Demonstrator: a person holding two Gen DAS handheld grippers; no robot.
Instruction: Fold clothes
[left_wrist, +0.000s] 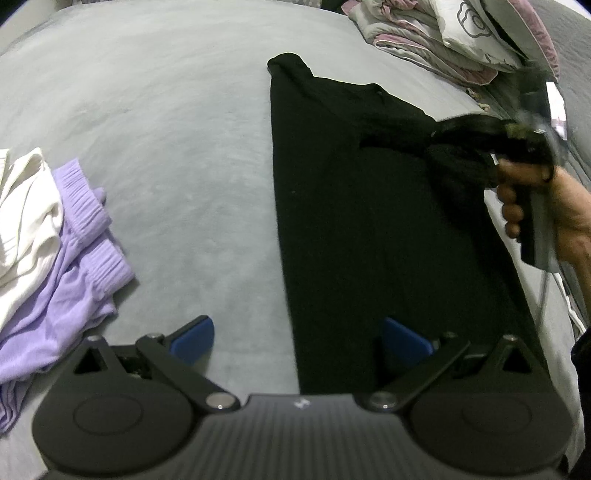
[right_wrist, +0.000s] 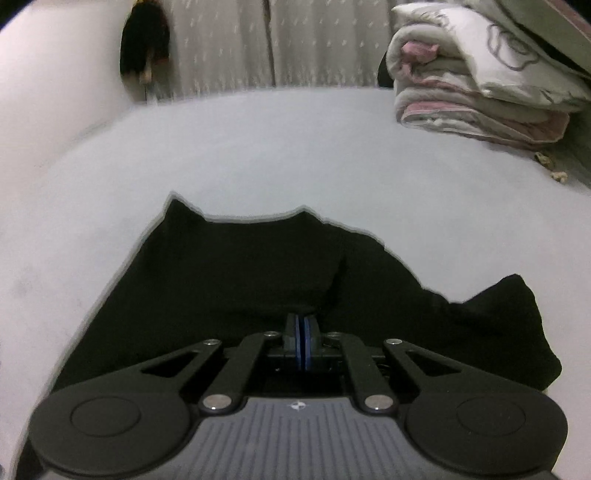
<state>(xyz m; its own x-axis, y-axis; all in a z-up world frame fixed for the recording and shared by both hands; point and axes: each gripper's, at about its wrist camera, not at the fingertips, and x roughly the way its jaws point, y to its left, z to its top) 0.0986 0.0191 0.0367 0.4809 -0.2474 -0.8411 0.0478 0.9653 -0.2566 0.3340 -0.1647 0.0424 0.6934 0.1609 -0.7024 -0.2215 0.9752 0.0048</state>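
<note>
A black garment lies spread lengthwise on the grey bed sheet. My left gripper hovers open over the garment's near left edge; the left blue pad is above the sheet, the right one above the black cloth, and nothing is between them. A hand holds my right gripper at the garment's right side, where the cloth is bunched and lifted. In the right wrist view my right gripper has its blue pads pressed together on a fold of the black garment.
A purple garment and a white one lie crumpled at the left of the bed. A folded quilt stack sits at the far right. A curtain hangs beyond the bed.
</note>
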